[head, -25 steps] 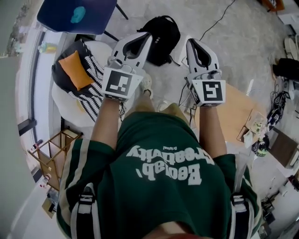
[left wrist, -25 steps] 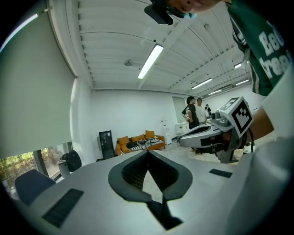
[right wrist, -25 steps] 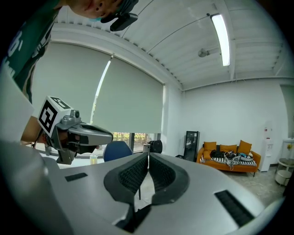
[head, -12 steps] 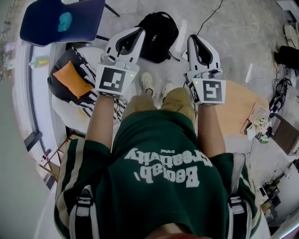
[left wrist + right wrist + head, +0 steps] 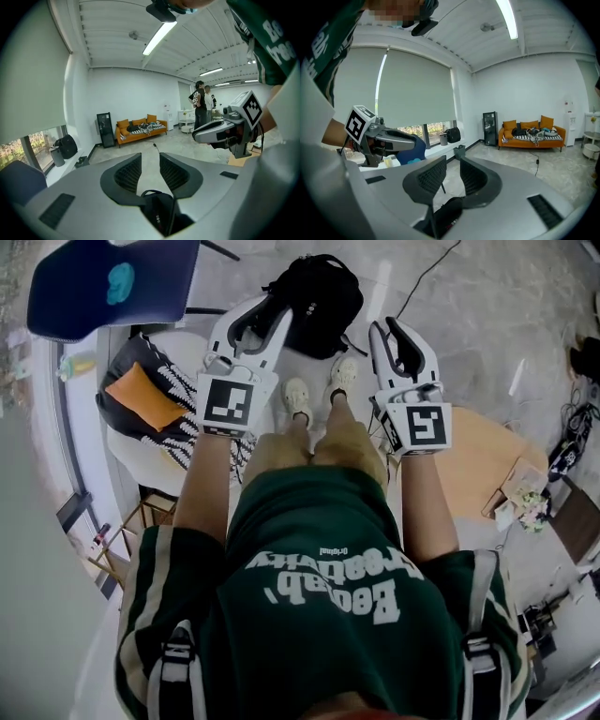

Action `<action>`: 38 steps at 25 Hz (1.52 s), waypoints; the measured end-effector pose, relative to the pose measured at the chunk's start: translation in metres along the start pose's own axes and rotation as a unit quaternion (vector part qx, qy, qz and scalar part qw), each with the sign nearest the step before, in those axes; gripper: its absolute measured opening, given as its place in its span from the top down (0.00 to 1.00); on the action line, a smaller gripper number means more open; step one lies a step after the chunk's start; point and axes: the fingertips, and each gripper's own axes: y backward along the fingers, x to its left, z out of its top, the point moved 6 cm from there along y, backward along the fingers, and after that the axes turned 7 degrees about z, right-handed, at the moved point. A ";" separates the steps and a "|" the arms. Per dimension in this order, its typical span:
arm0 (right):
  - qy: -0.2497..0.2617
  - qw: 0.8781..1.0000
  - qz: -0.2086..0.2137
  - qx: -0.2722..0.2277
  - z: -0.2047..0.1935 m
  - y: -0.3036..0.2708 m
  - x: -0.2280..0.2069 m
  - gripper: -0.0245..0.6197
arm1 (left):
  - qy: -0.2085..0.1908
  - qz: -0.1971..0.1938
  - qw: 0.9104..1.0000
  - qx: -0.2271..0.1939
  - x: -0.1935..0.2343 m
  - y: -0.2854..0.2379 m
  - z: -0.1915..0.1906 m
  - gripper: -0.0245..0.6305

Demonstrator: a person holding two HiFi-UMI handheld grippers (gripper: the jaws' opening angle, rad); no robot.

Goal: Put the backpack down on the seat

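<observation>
A black backpack (image 5: pixel 314 298) lies on the pale floor just ahead of the person's shoes. It also shows as a dark shape low between the jaws in the left gripper view (image 5: pixel 157 212) and the right gripper view (image 5: pixel 446 216). My left gripper (image 5: pixel 265 307) hangs over the backpack's left edge. Its jaws are opening, with nothing between them (image 5: pixel 150 157). My right gripper (image 5: pixel 384 326) is held to the right of the backpack, apart from it. Its jaws are also opening, empty (image 5: pixel 453 164). A blue chair (image 5: pixel 103 282) stands at the far left.
A white round seat (image 5: pixel 141 460) with a black cushion, striped cloth and an orange pillow (image 5: pixel 141 399) is at the left. A wooden board (image 5: pixel 483 460) and clutter lie at the right, and a cable (image 5: pixel 427 277) crosses the floor. An orange sofa (image 5: pixel 140 129) and standing people are far off.
The person has stepped forward, so the shoes and both grippers are nearer the backpack. The left gripper's tip now overlaps its left edge.
</observation>
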 end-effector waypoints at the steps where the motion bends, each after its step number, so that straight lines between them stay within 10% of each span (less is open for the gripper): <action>1: -0.007 1.000 0.007 0.006 -0.005 -0.006 -0.010 0.83 | 0.005 0.000 1.000 0.006 -0.002 -0.010 -0.002 0.76; 13: -0.080 0.992 0.043 0.090 -0.112 -0.090 -0.096 0.55 | 0.045 -0.020 0.996 0.073 -0.011 -0.125 -0.074 0.54; 38: -0.184 0.947 -0.069 0.254 -0.415 -0.242 -0.137 0.51 | 0.058 -0.184 0.953 0.234 0.033 -0.292 -0.404 0.45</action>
